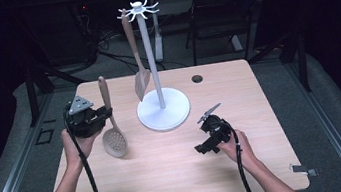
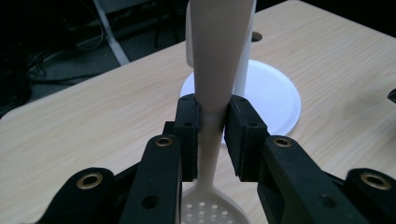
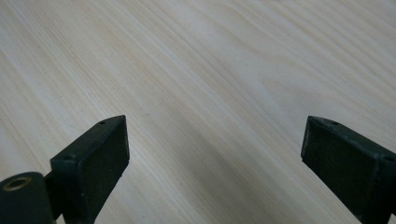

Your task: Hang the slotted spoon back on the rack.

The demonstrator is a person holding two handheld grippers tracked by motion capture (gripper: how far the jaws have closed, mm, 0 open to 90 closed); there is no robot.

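My left gripper is shut on the handle of a beige slotted spoon, held upright with its perforated bowl hanging down just above the table. A white utensil stand with hooks at the top rises at the table's middle. A beige spatula hangs from one of its hooks. My right gripper rests low over the wood at the right, its jaws wide open with nothing between them.
The wooden table has a round cable hole near its back edge. A black chair stands behind the table. A small metal clip lies at the front right corner.
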